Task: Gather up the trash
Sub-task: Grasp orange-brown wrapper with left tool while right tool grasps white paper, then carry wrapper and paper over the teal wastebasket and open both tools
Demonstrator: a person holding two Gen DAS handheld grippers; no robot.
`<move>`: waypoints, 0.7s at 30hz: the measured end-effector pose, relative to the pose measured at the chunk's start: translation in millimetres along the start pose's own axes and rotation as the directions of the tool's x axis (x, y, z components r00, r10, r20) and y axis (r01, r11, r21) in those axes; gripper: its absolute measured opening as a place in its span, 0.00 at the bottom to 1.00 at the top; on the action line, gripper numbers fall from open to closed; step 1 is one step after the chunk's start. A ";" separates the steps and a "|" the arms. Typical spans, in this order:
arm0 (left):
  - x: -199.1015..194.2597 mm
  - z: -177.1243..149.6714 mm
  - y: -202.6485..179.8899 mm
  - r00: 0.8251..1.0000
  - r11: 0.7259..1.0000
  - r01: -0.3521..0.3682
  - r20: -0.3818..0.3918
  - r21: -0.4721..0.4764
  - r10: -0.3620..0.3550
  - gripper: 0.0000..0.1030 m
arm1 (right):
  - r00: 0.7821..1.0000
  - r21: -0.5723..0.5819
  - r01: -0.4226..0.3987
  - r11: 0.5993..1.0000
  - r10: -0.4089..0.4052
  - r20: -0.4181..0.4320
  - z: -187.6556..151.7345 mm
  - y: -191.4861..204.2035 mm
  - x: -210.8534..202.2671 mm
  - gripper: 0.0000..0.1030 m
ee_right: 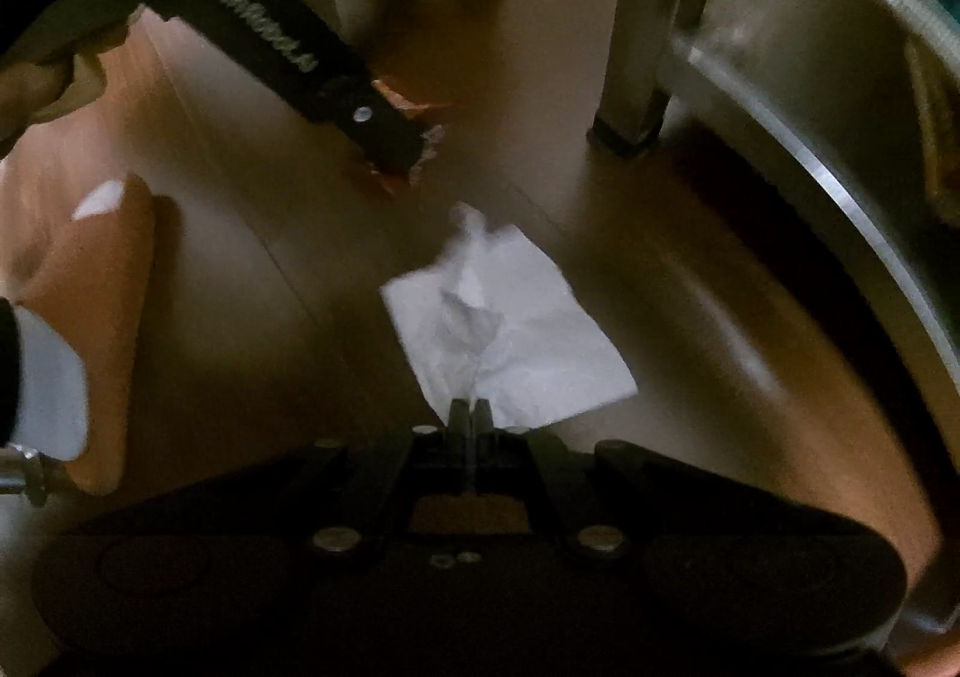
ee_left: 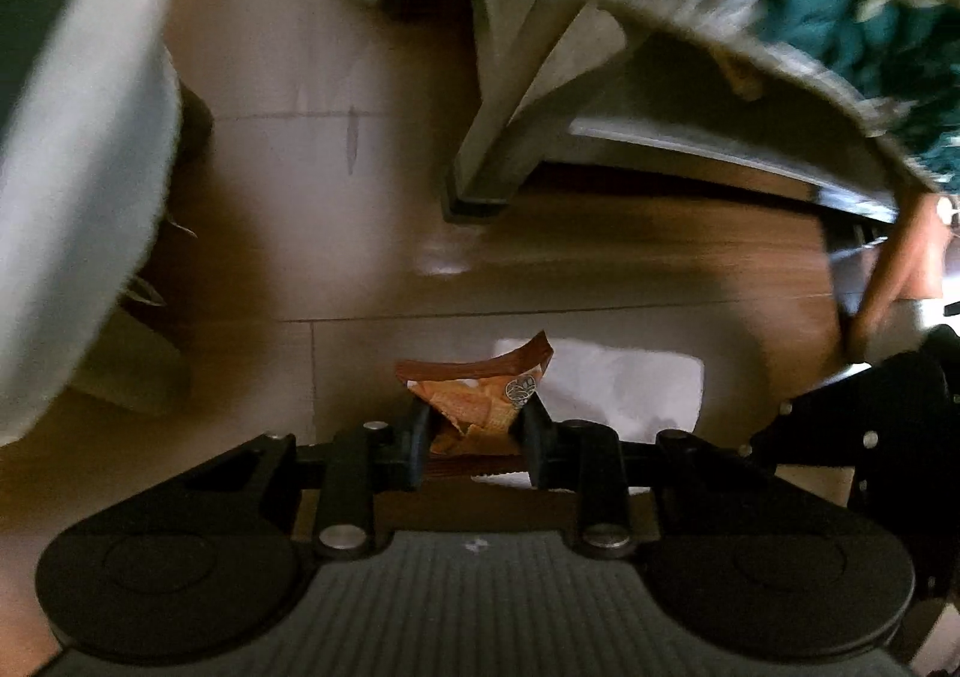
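My left gripper (ee_left: 474,413) is shut on an orange snack wrapper (ee_left: 480,401) and holds it just above the wooden floor. It also shows in the right wrist view (ee_right: 396,149), with the wrapper (ee_right: 414,107) sticking out of its fingers. A white crumpled paper napkin (ee_right: 504,317) lies on the floor; it also shows in the left wrist view (ee_left: 630,383) behind the wrapper. My right gripper (ee_right: 471,410) is shut on the near edge of the napkin.
A grey table leg (ee_left: 486,161) stands on the floor beyond the wrapper; it also shows in the right wrist view (ee_right: 642,47). A round table edge with a green cloth (ee_left: 780,17) hangs overhead. A white stool (ee_left: 72,167) is at the left.
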State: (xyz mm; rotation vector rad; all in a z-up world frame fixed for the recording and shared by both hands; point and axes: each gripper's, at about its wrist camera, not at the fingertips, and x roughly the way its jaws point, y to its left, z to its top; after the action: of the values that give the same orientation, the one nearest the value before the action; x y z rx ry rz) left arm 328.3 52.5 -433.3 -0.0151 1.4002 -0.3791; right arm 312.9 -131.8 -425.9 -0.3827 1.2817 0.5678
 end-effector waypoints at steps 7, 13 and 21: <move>-84.0 -0.1 -9.7 0.998 0.999 -0.035 0.053 -0.008 0.036 0.29 | 0.995 0.076 0.031 0.997 -0.037 0.087 8.8 14.7 -84.0 0.00; -171.7 -3.5 -35.9 0.983 0.994 -0.101 0.158 0.027 0.096 0.29 | 0.975 0.096 0.046 0.994 -0.066 0.211 13.0 30.9 -169.6 0.00; -281.7 -21.1 -52.4 0.944 0.991 -0.124 0.302 -0.051 0.134 0.29 | 0.925 0.079 0.047 0.996 -0.073 0.373 23.9 64.3 -285.3 0.00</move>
State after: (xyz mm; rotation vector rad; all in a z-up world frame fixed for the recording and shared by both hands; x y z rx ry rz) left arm 261.1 83.2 -155.6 -0.0070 1.0936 -0.2333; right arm 242.6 -118.8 -141.3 -0.2399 0.9133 0.5145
